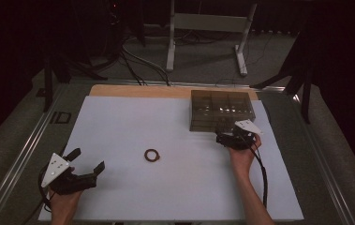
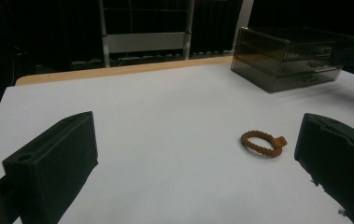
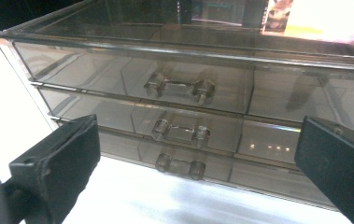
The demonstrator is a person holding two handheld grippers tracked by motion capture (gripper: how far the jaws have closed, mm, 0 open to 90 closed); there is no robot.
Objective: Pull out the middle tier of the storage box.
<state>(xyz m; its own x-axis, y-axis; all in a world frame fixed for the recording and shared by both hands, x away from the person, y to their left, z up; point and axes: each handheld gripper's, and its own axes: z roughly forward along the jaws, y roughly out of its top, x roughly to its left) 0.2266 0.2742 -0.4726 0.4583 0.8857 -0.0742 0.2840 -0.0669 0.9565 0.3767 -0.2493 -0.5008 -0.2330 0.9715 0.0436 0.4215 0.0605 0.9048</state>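
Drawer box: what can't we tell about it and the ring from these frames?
- Drawer box: contents unreadable in the right gripper view, smoked walls and glare; right end cut off by the frame.
- Same box, high view: handles too small.
- Braided ring: clasp detail too small.

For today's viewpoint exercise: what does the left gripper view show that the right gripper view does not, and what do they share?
Left gripper view alone: a brown ring lying on the white table, and the whole drawer box from afar, between its open claw jaws.
Right gripper view alone: three stacked drawers close up, each with a clear handle, between the right claw jaws, also open.
Both: the smoky box and the white table.
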